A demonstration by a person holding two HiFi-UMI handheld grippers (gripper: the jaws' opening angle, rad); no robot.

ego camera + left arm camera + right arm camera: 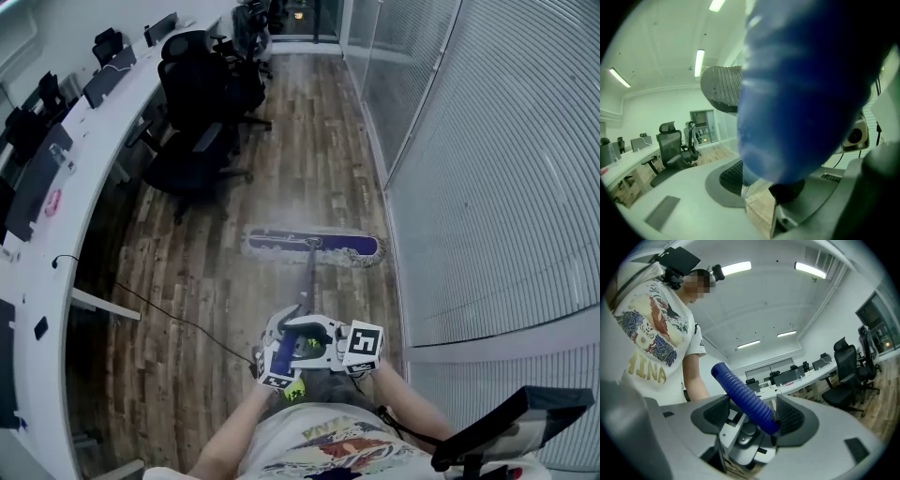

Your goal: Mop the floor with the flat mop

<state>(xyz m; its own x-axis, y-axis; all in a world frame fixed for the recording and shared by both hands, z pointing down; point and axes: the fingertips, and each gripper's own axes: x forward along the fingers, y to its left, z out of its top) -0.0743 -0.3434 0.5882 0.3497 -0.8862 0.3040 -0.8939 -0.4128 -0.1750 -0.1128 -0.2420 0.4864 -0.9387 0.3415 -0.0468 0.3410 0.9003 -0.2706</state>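
We hold the mop by its blue ribbed plastic handle grip [746, 401]. The right gripper [754, 420] has its jaws part-way closed, clamped on this grip. The left gripper [759, 187] clamps the same grip likewise. The purple flat mop head with white fringe [314, 246] lies flat on the brown wooden plank floor [187, 309], near the ribbed glass wall [487, 187].
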